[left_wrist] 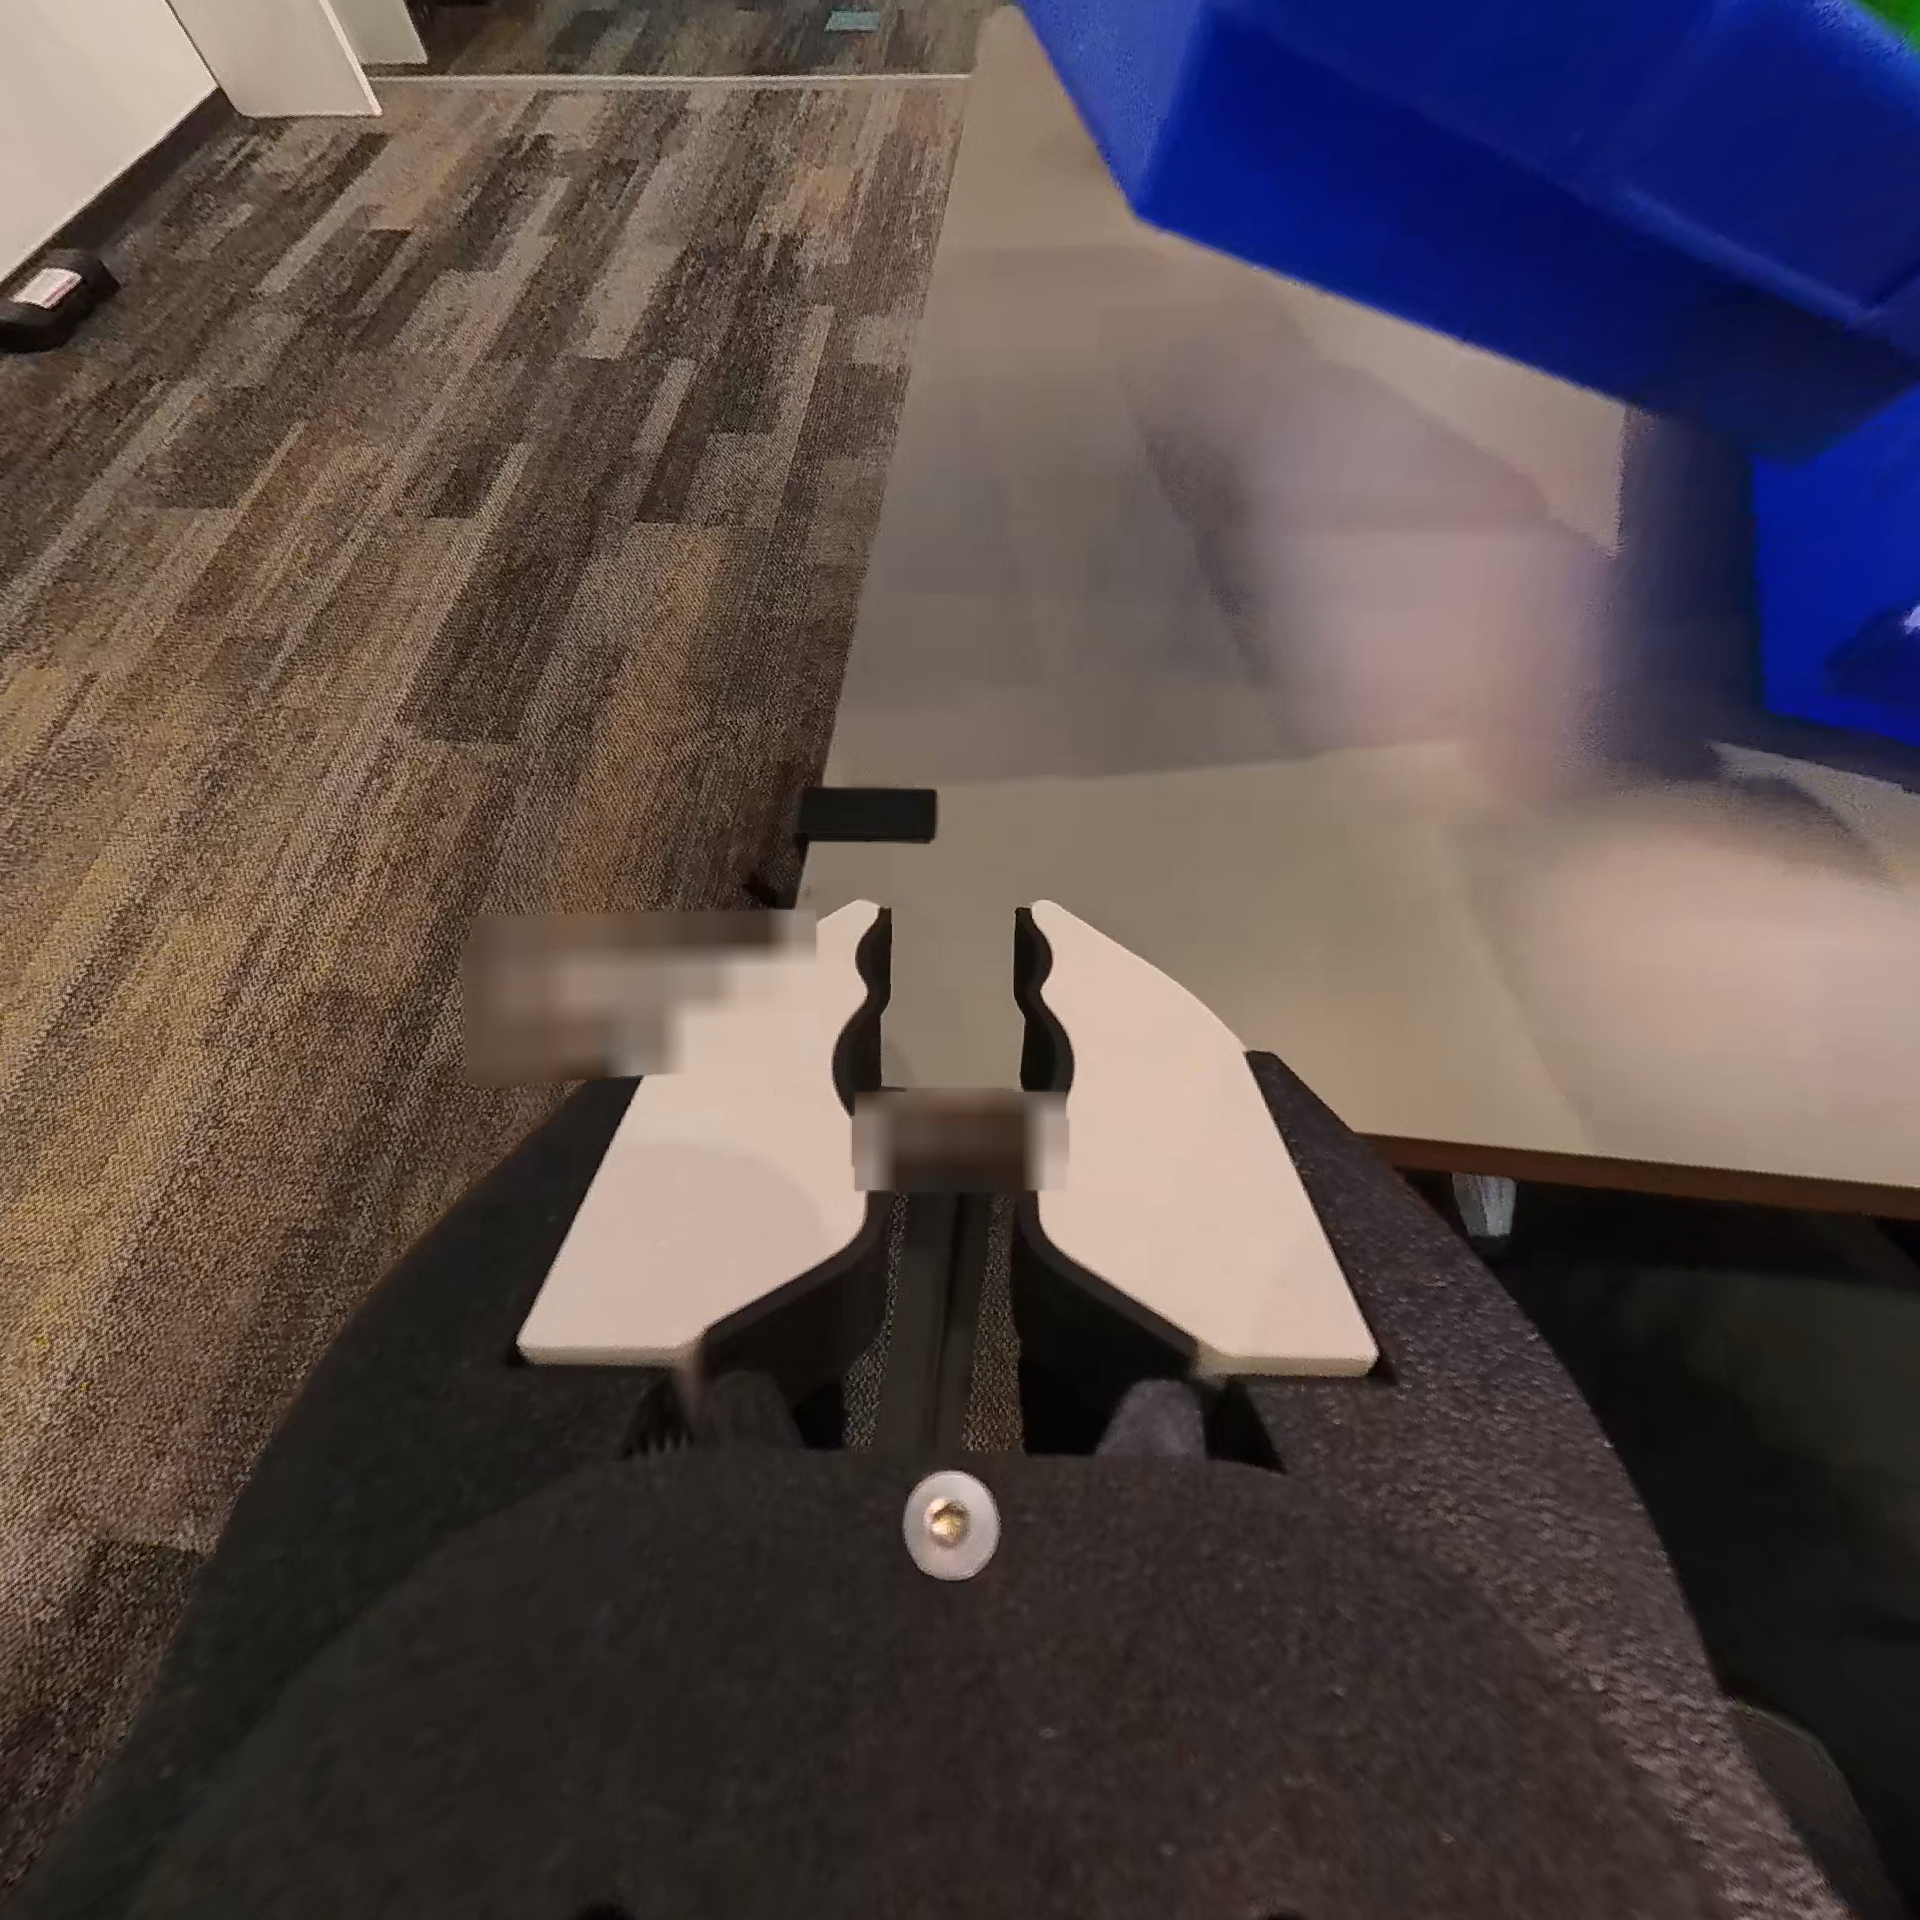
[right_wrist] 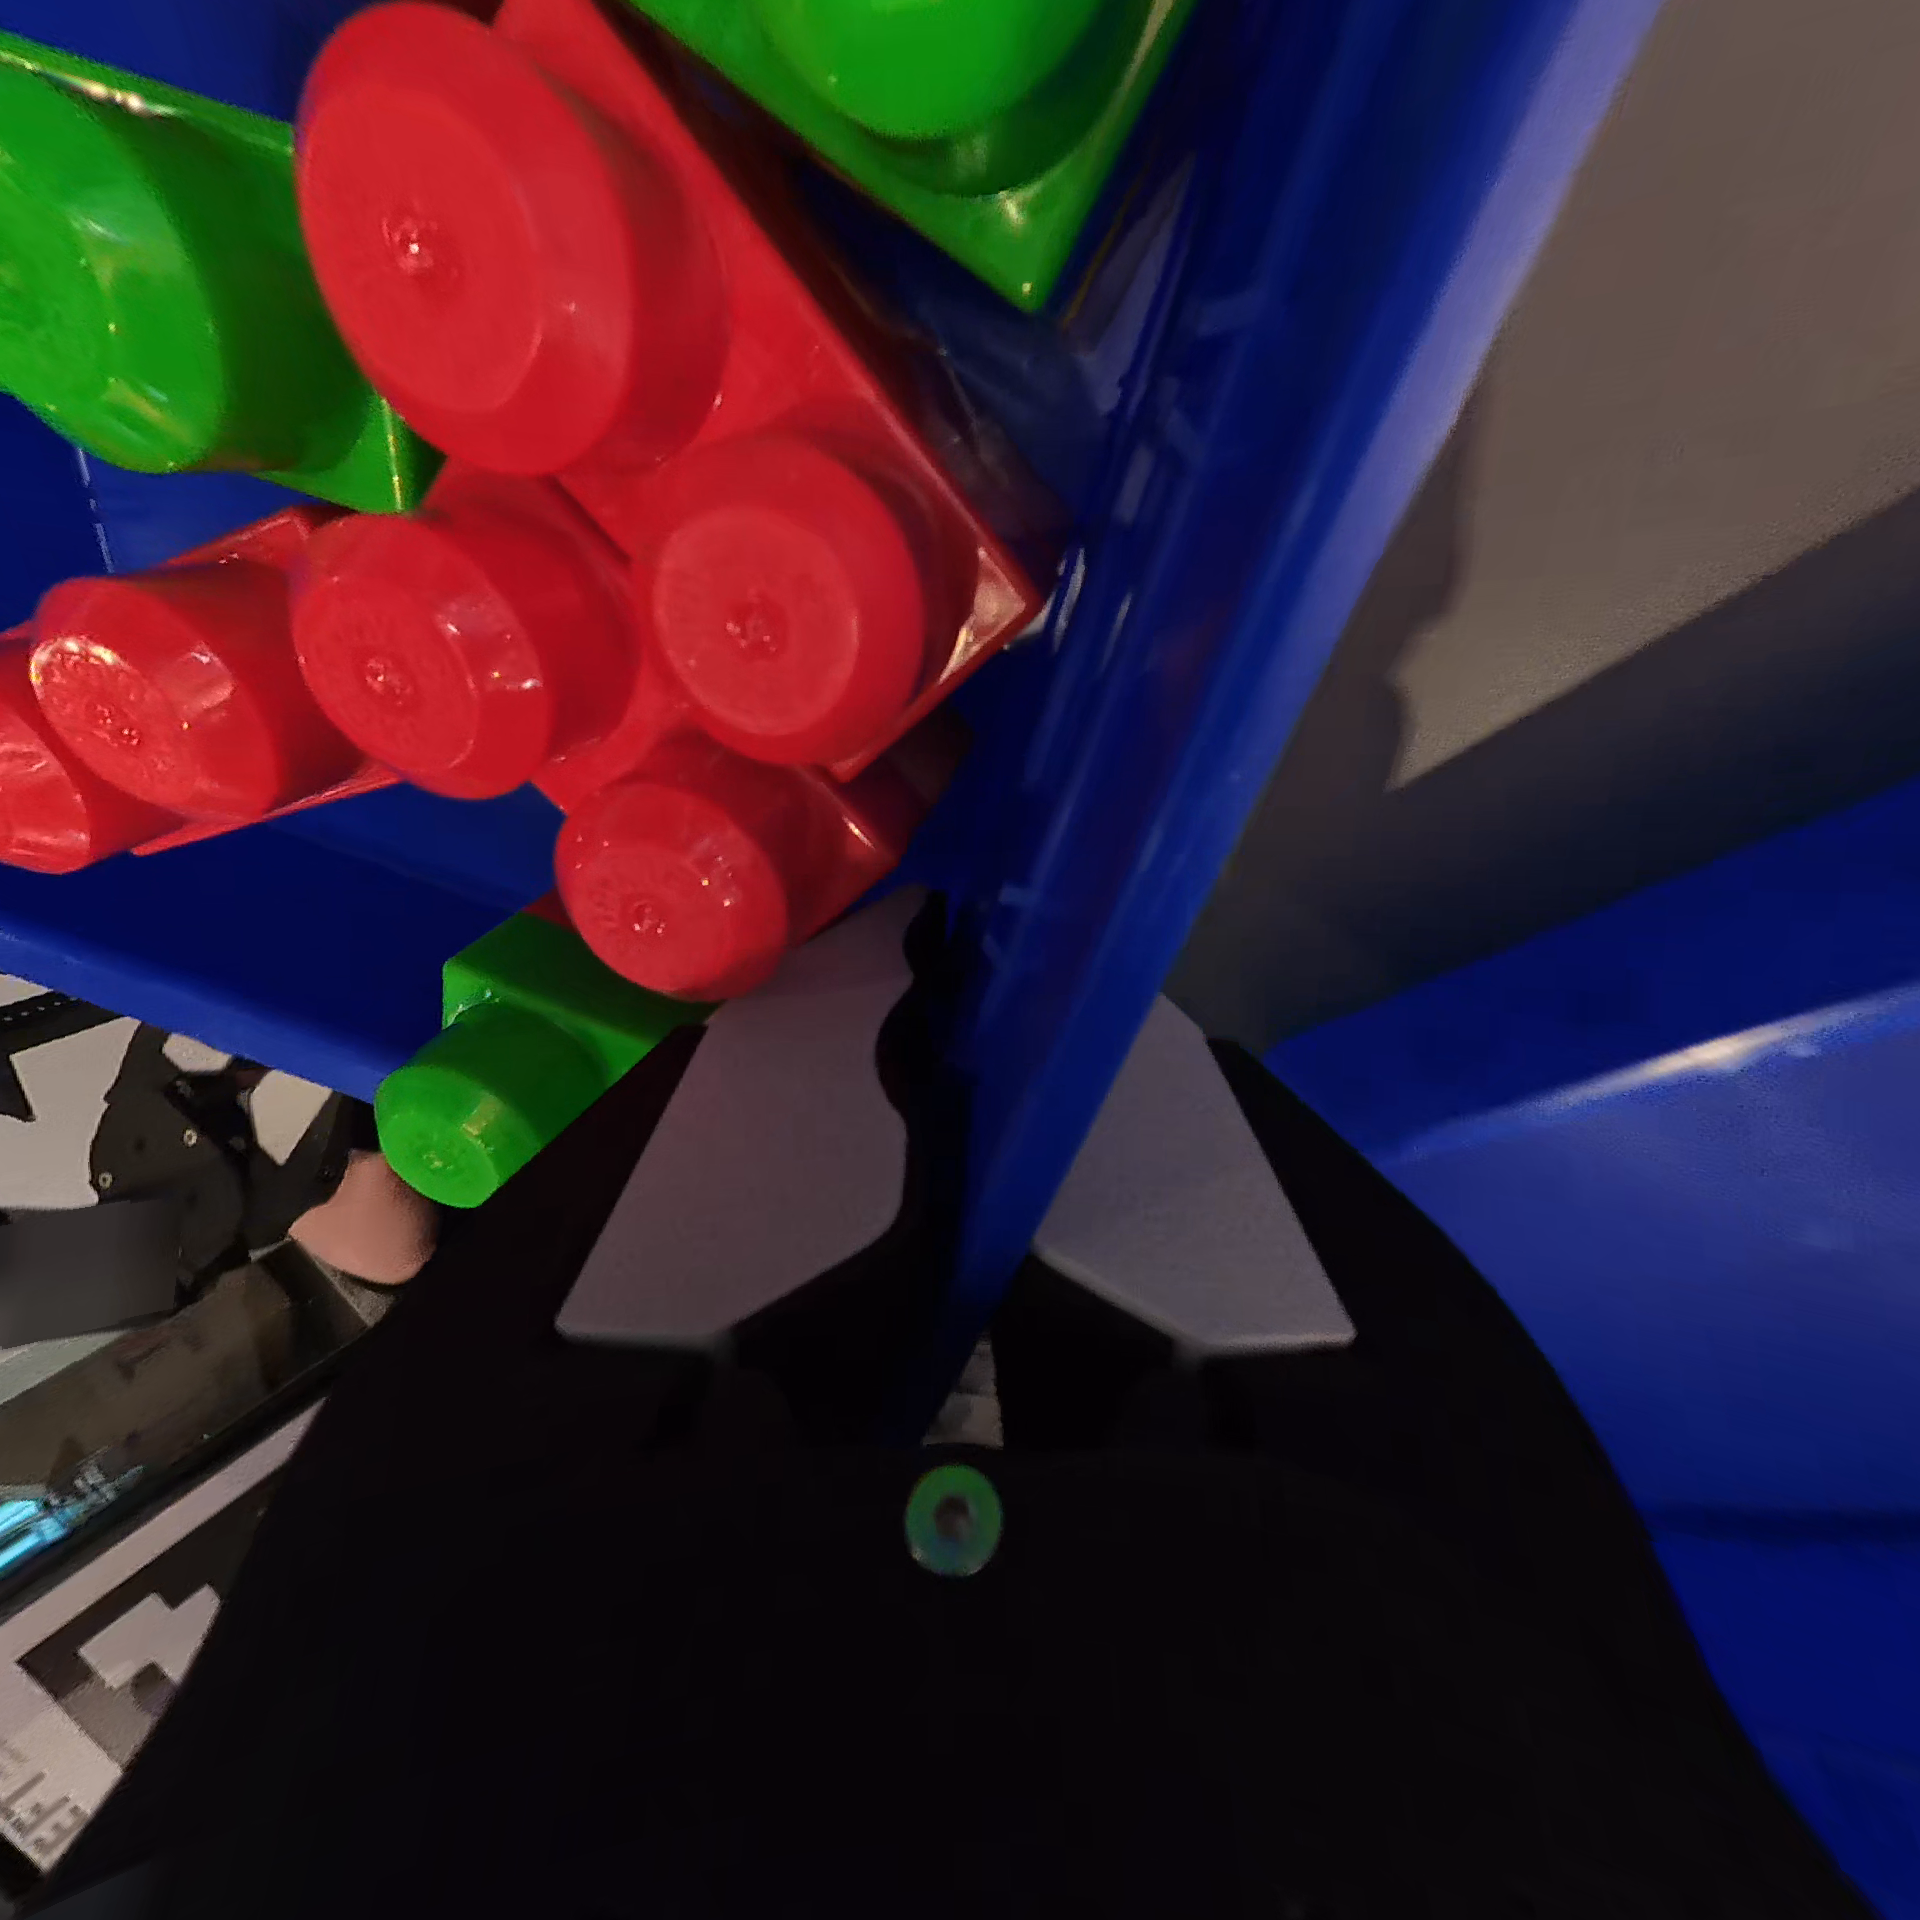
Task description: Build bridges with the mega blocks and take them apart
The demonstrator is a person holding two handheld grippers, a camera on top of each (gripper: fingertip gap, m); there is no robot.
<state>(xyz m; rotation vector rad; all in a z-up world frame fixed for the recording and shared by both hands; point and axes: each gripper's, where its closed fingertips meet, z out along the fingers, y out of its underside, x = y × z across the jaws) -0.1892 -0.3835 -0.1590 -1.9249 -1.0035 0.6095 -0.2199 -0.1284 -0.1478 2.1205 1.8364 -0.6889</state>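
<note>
- A patterned grey and brown carpet (left_wrist: 364, 582) fills the area ahead and to the left of the left gripper.
- A pale table (left_wrist: 1195, 935) stretches ahead and to the right of the left gripper, its near edge running just off the right side of the gripper's body.
- A blue bin (left_wrist: 1507, 208) hangs tilted above the table, up and to the right of the left gripper and well apart from it. In the right wrist view its blue wall (right_wrist: 1122, 623) runs straight between the right gripper's two fingers.
- The right gripper (right_wrist: 971, 1049) pinches that wall, one white finger (right_wrist: 748, 1164) inside the bin and the other outside.
- The left gripper (left_wrist: 951, 935) holds nothing; its fingers stand spread with a clear gap, over the near corner of the table.
- Red mega blocks (right_wrist: 623, 436) lie jumbled inside the bin, ahead and to the left of the right gripper, their round studs facing the camera.
- Green mega blocks (right_wrist: 156, 301) sit among them, further left and at the top.
- One small green block (right_wrist: 499, 1081) juts over the bin's lower edge, just beside the inner finger of the right gripper.
- A small black block (left_wrist: 871, 814) lies at the table's left edge, just ahead of the left gripper.
- A smeared, blurred shape lies to the right on the table; I cannot tell what it is.
</note>
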